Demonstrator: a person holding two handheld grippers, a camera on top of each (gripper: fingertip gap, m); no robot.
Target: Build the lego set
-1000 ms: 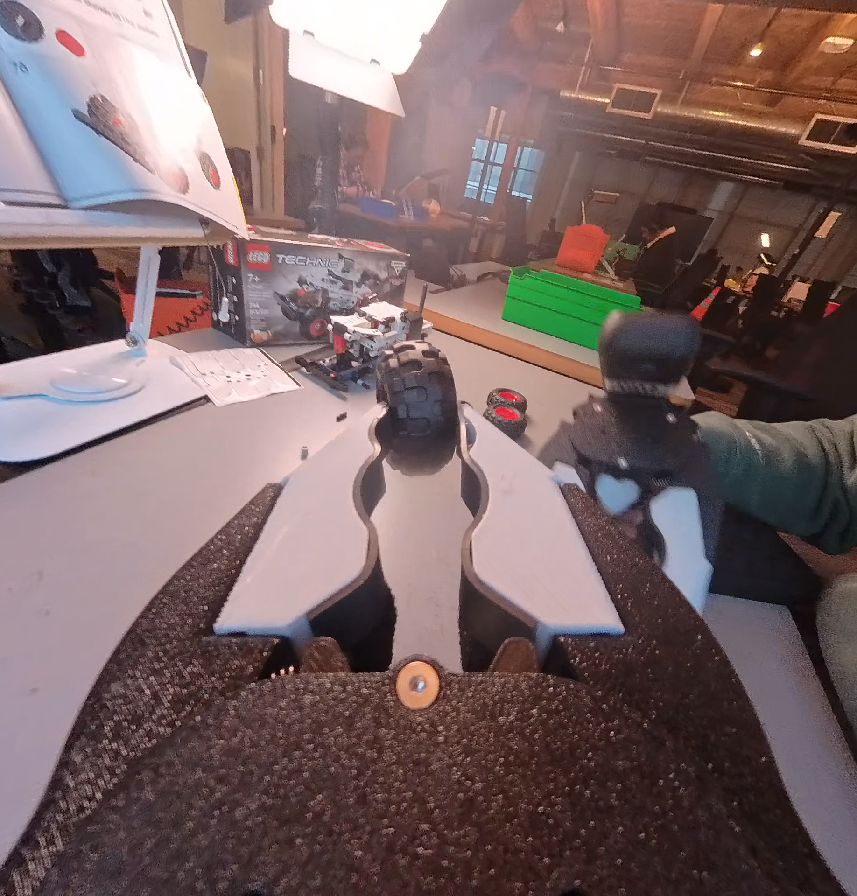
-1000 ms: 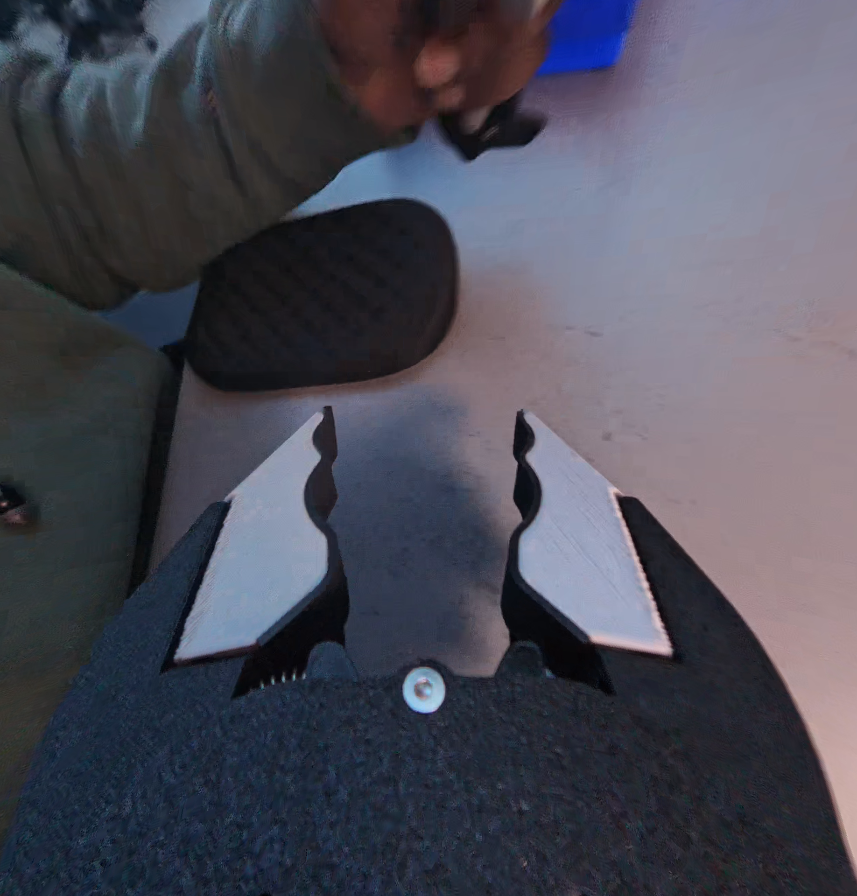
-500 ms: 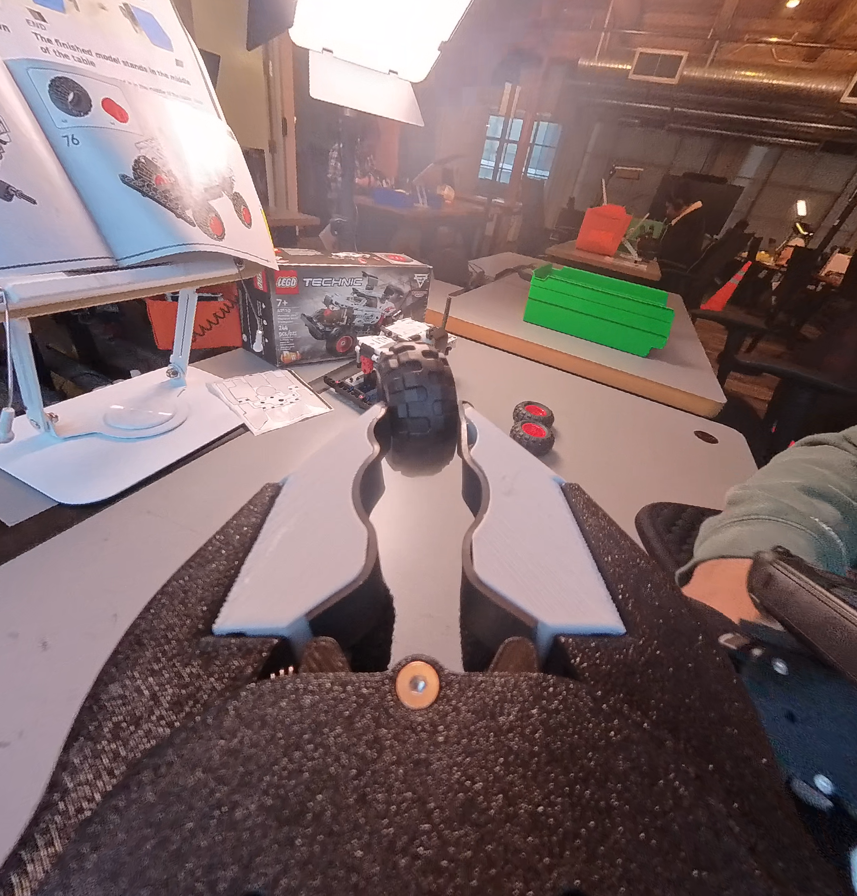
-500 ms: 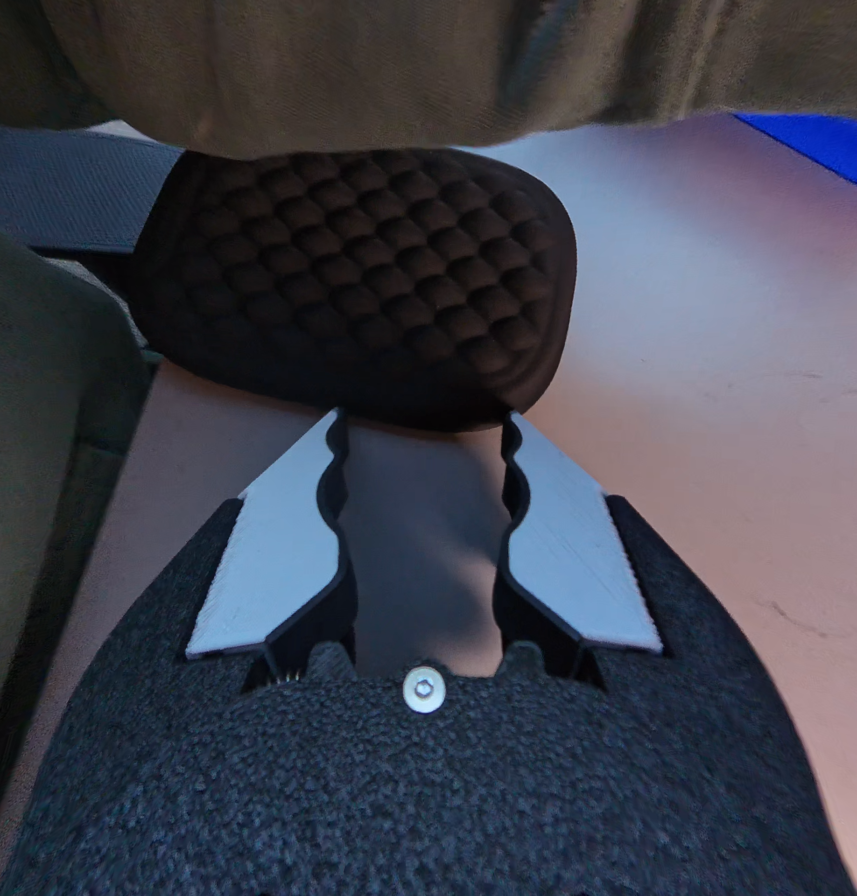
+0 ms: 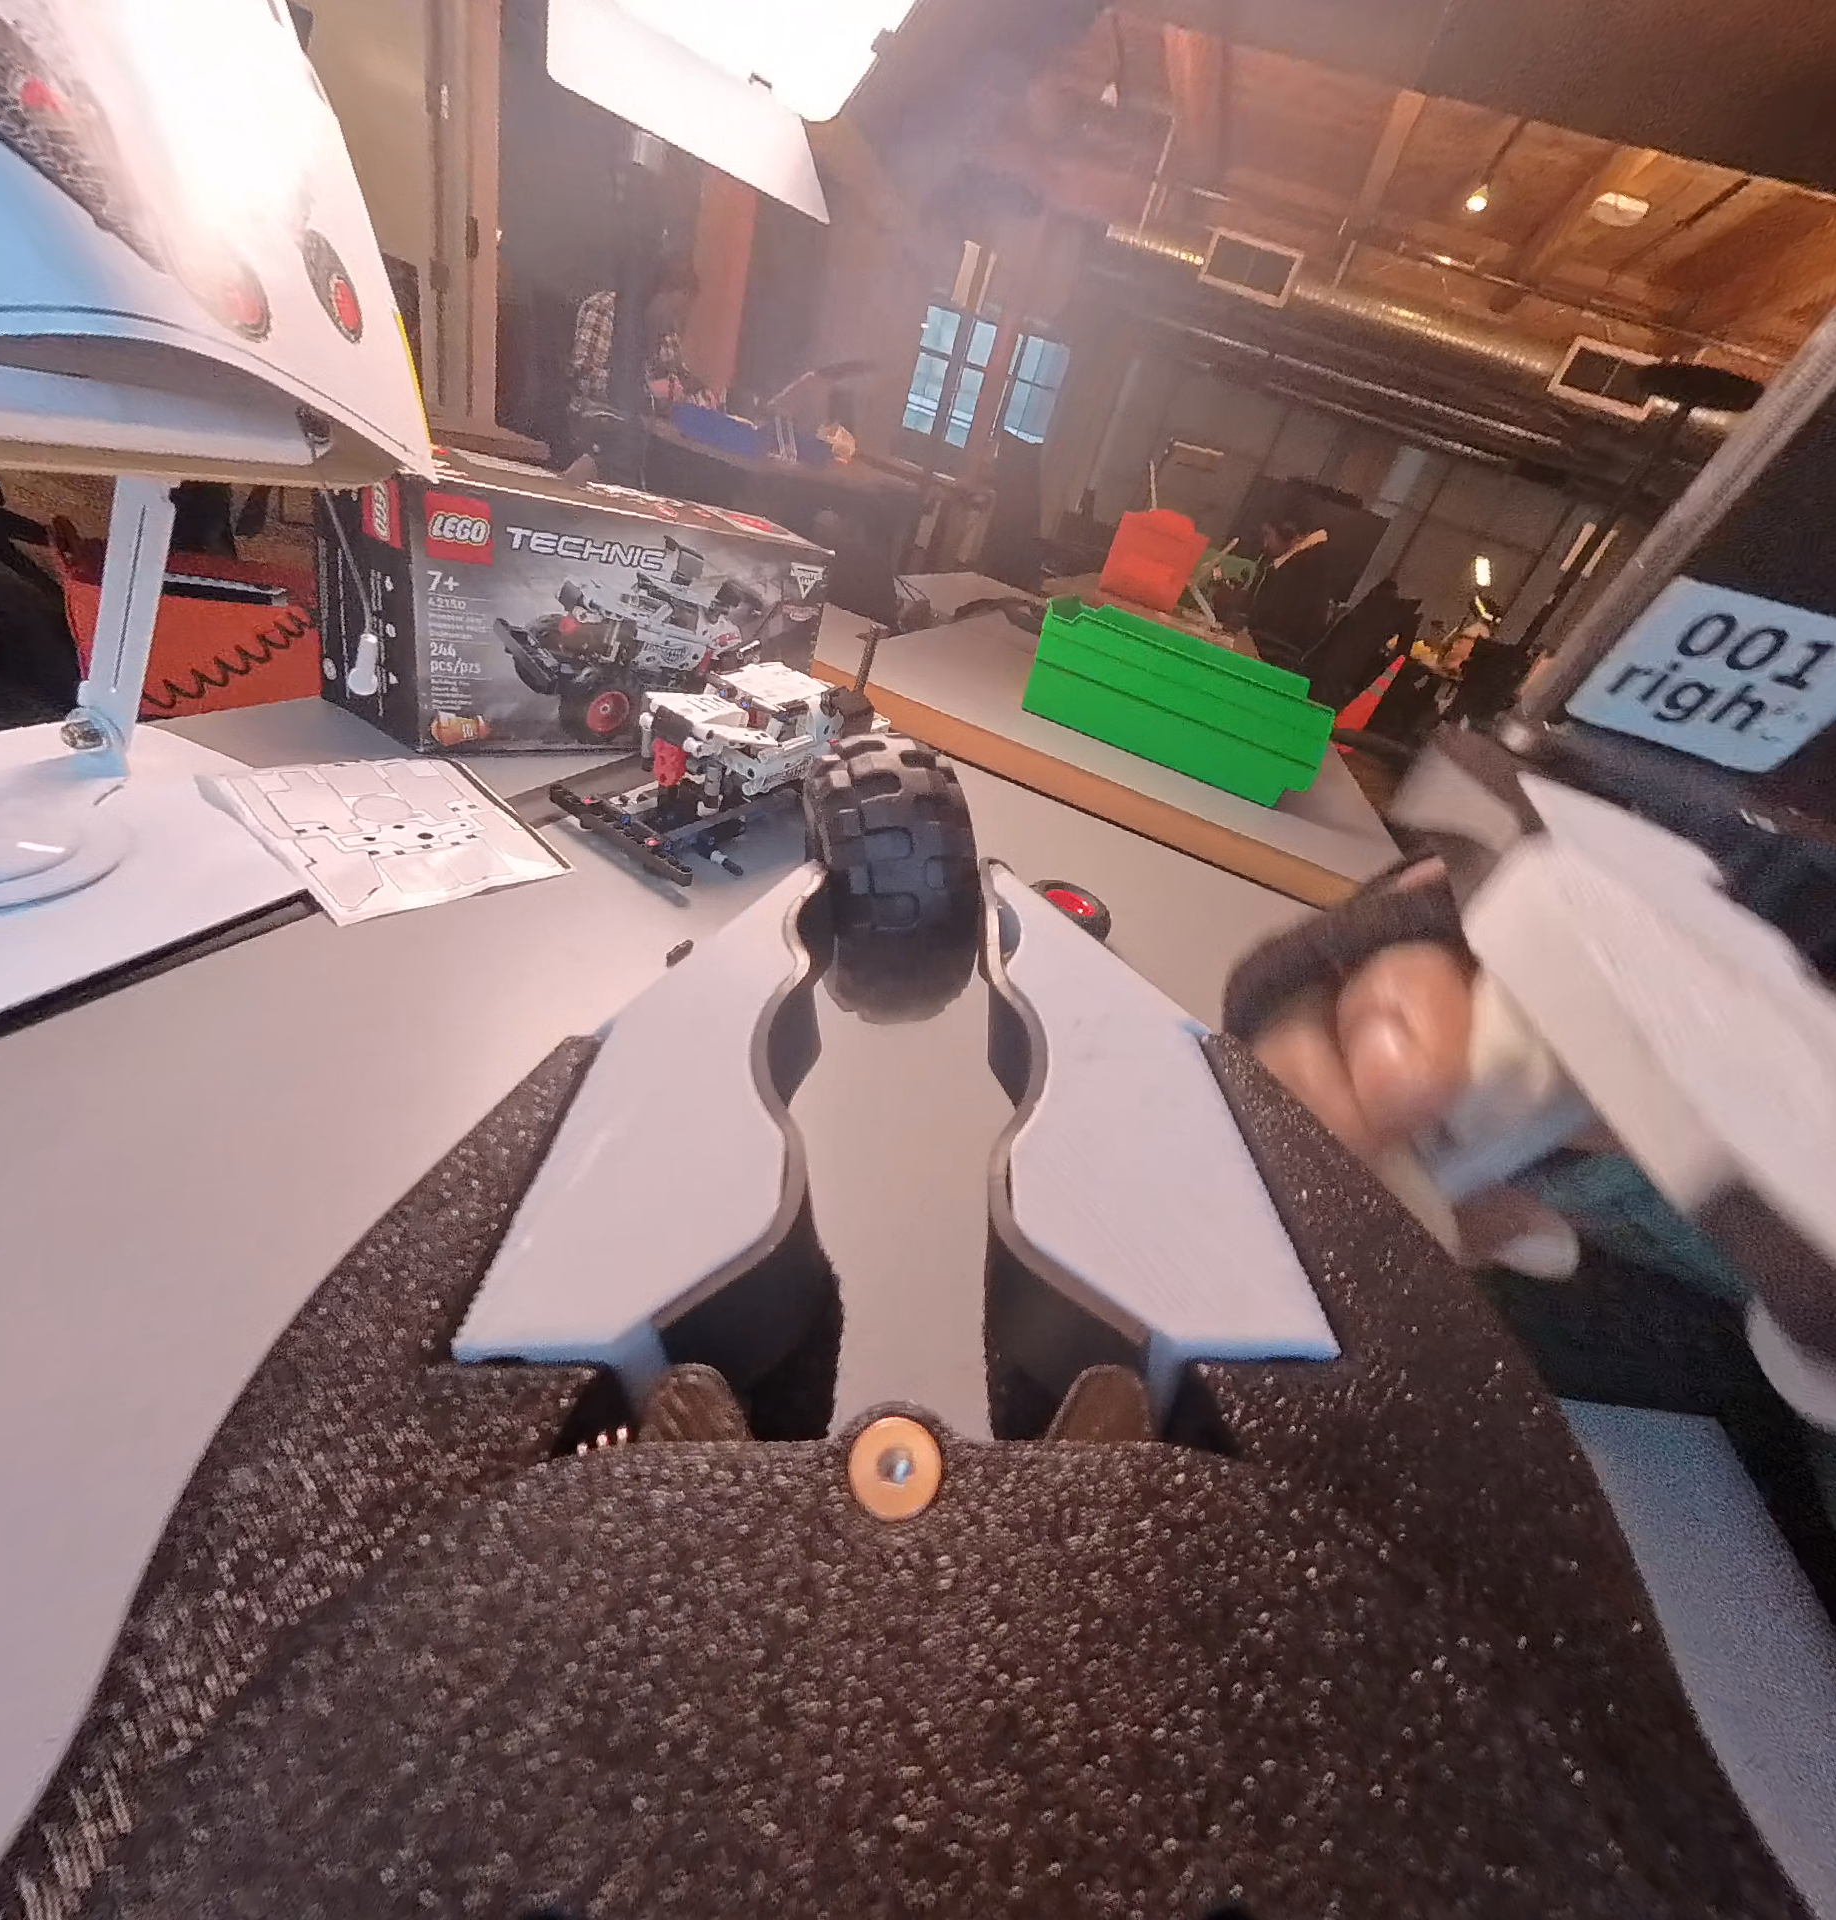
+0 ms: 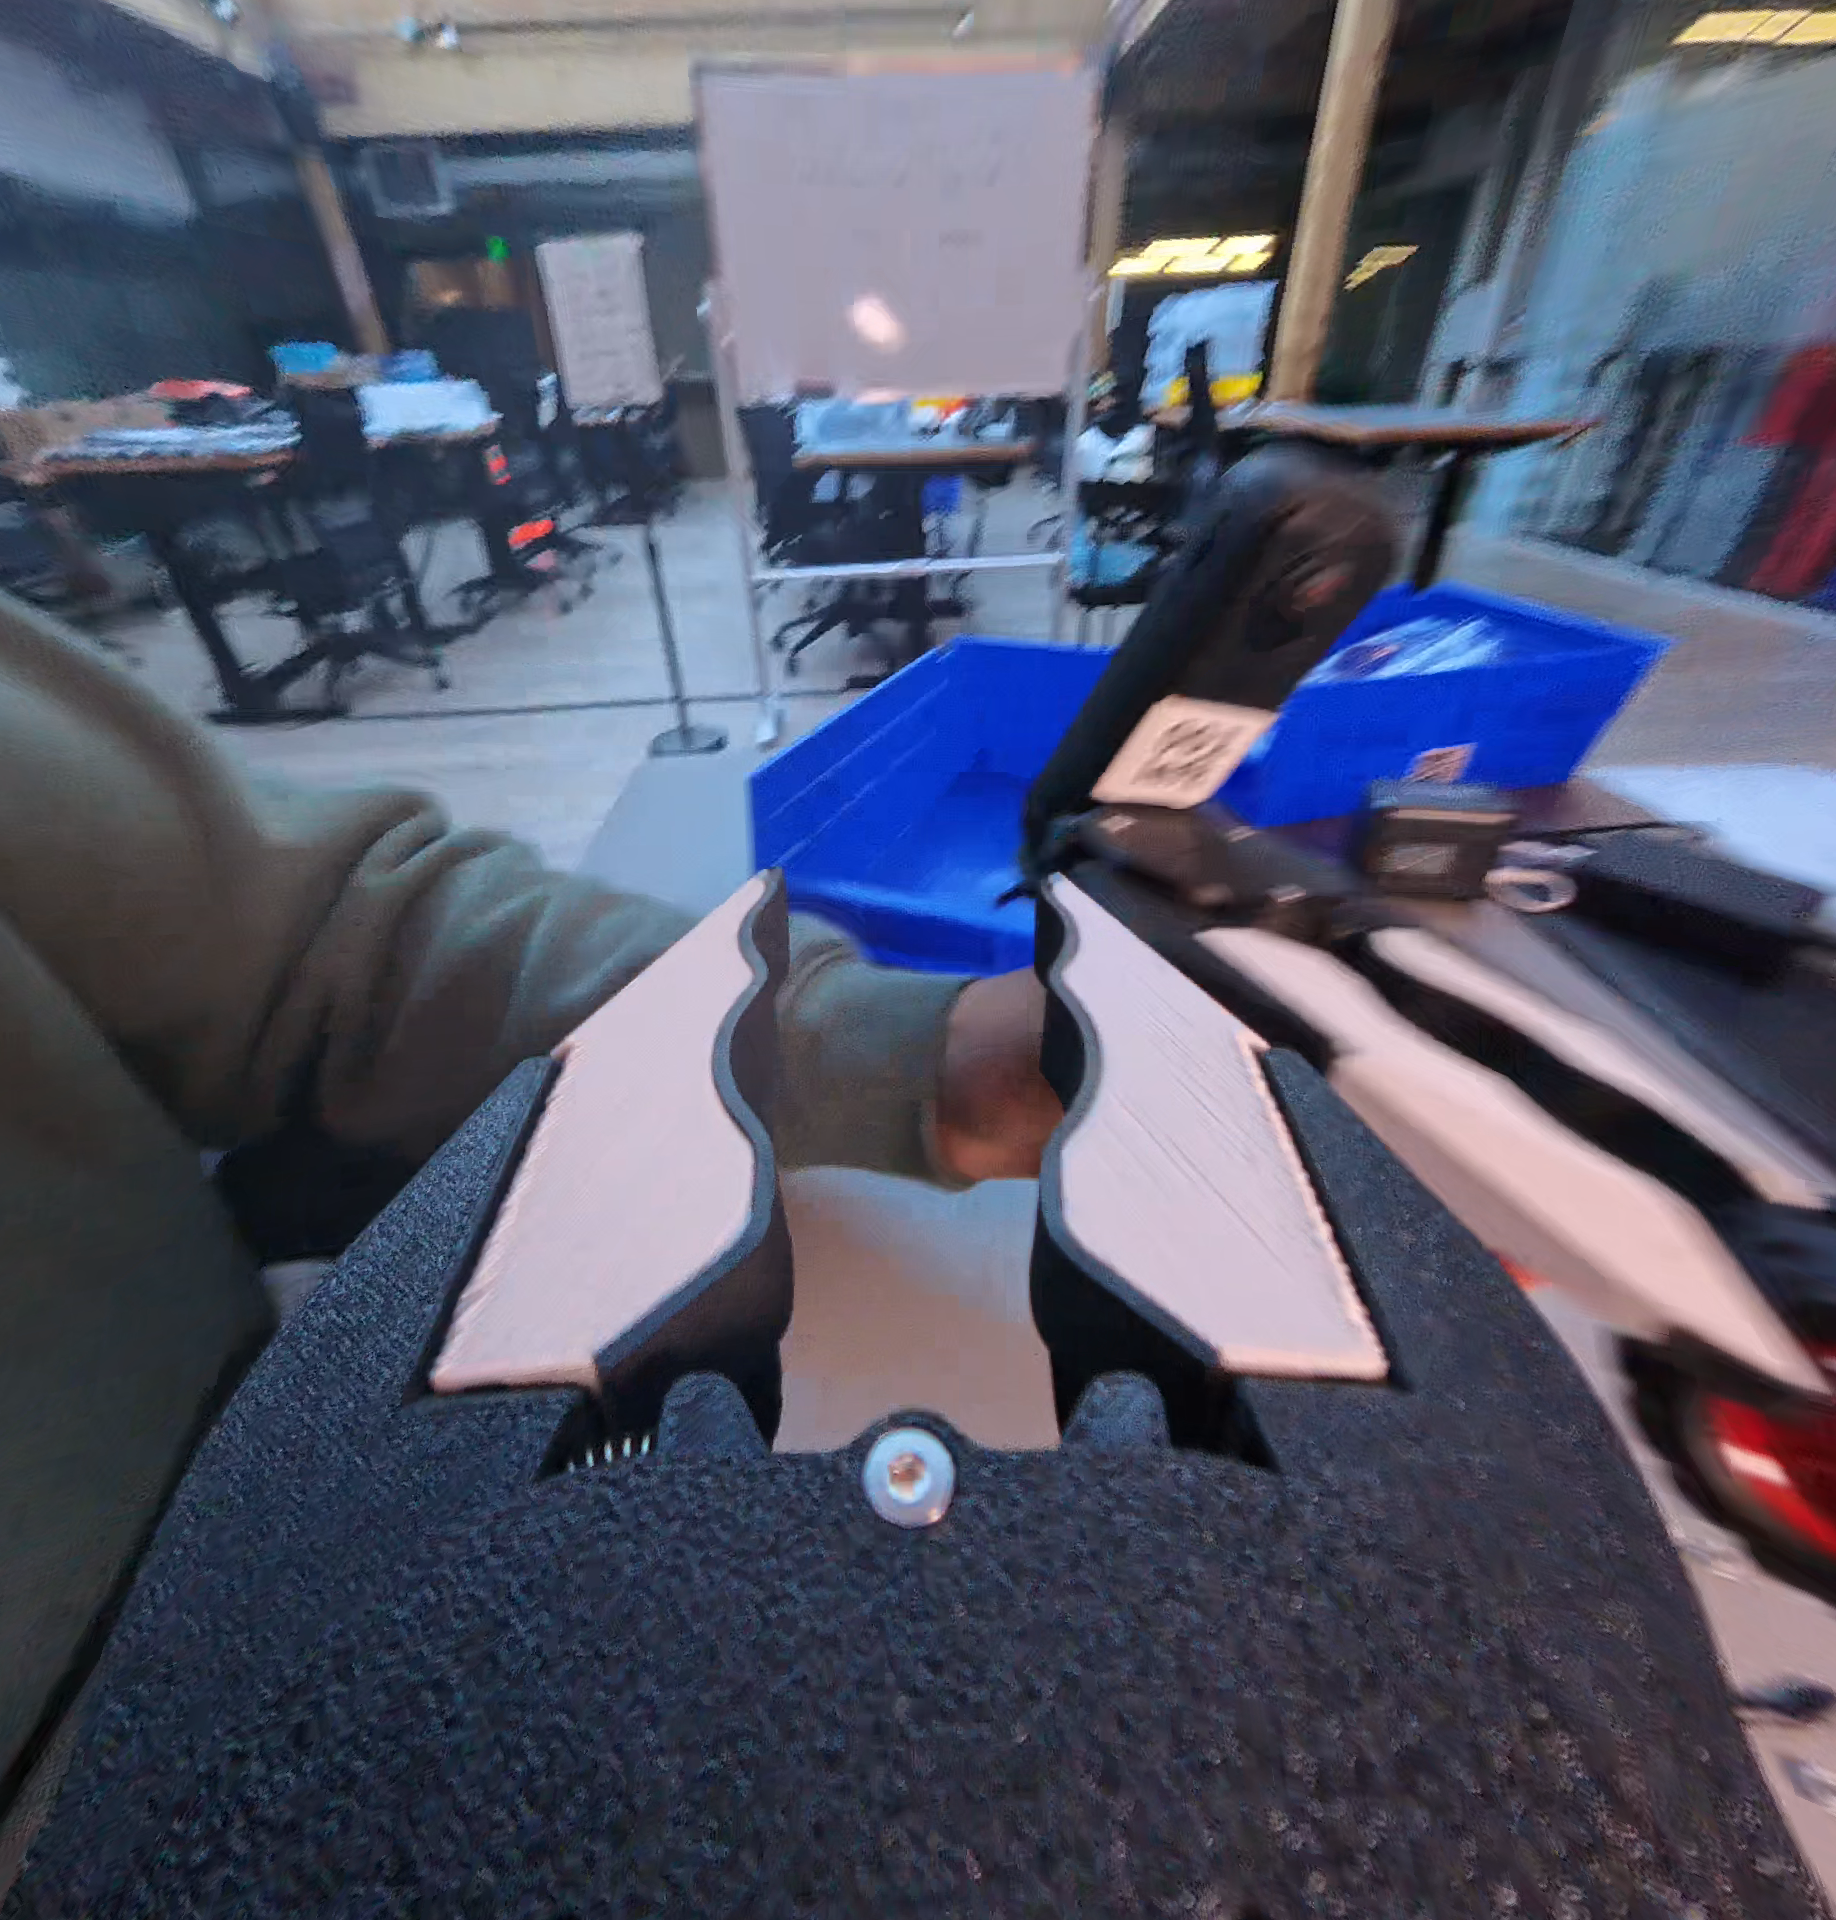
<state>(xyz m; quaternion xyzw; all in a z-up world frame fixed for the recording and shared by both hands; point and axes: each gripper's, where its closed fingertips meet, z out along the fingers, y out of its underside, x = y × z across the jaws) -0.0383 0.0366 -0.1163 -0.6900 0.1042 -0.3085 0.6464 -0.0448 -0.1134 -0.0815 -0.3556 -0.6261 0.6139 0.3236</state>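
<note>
We see our left claw [image 5: 898, 914] clenched on a chunky black tyre [image 5: 890, 868], held upright between the two tips with its knobbly tread facing the camera, above the grey surface [image 5: 270, 1122]. Just beyond it stands the half-built truck [image 5: 732, 764], a white body on a black frame with a red part at the front, resting on the surface in front of the set's box [image 5: 571, 623]. A small wheel with a red hub [image 5: 1072, 902] lies near the right fingertip. A sticker sheet [image 5: 384, 831] lies to the left, beside the white stand [image 5: 52, 790] that carries the open instruction booklet [image 5: 166, 239].

Our right claw [image 6: 909, 914] stands released with nothing between its tips; a green sleeve [image 6: 374, 966] and two blue bins [image 6: 914, 810] show behind it, all blurred.

Compared with half a second ago, the tyre sits in the same grip, while the left view has moved in closer under the booklet. The right claw, then pointed down at a black honeycomb pad, now looks out level across the room, and its body [image 5: 1620, 997] has come up close at the right edge of the left view, smeared by motion.
</note>
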